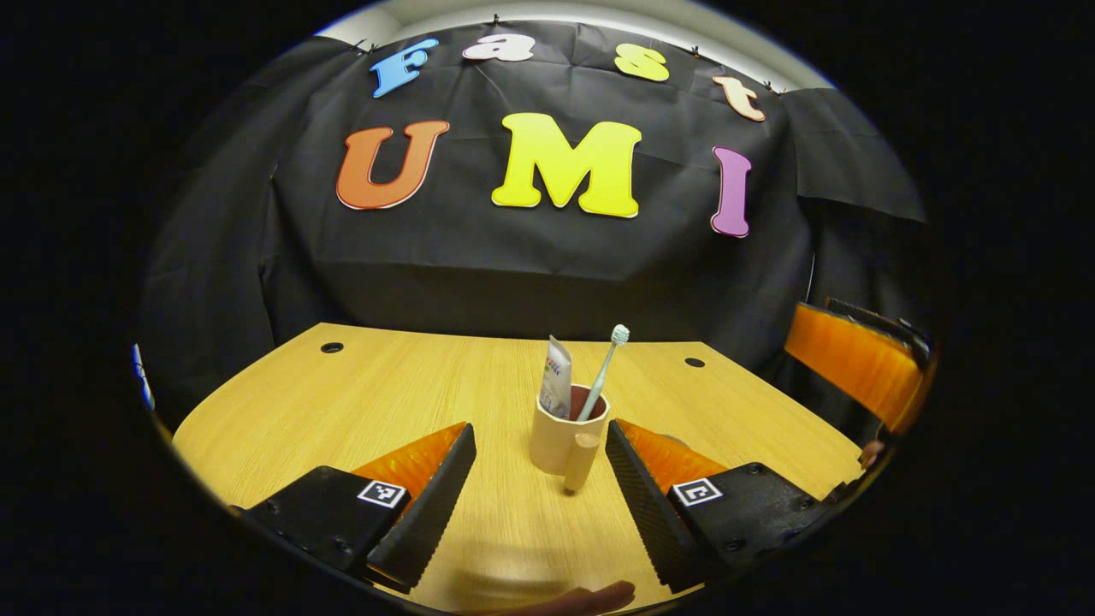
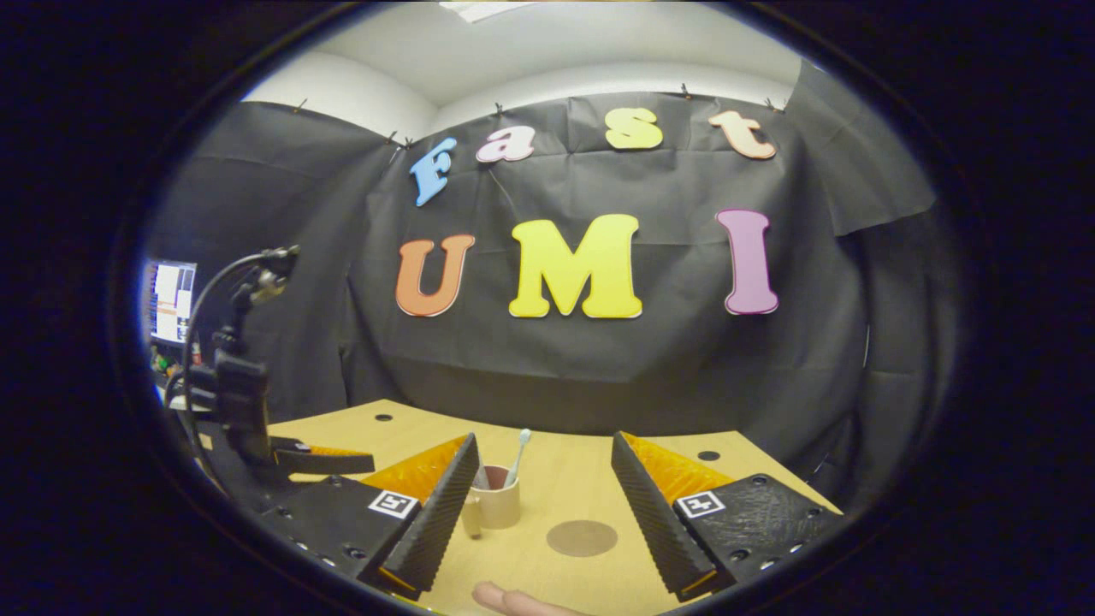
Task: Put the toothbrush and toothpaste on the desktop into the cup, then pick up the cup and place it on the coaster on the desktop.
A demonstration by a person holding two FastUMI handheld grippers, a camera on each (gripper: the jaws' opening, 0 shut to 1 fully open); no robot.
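Fingers (image 1: 445, 488) of the left gripper (image 1: 539, 479) spread wide, cup (image 1: 560, 441) standing untouched between their tips.

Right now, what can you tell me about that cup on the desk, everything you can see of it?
The cup is a cream-coloured mug with a darker reddish inside and a chunky handle turned toward the left gripper's camera. It looks like matte ceramic or plastic. It stands upright on the wooden desk, between the open fingers of the left gripper, neither of which touches it. A toothbrush leans in it, head up, beside a toothpaste tube. The round brown coaster lies apart from it.
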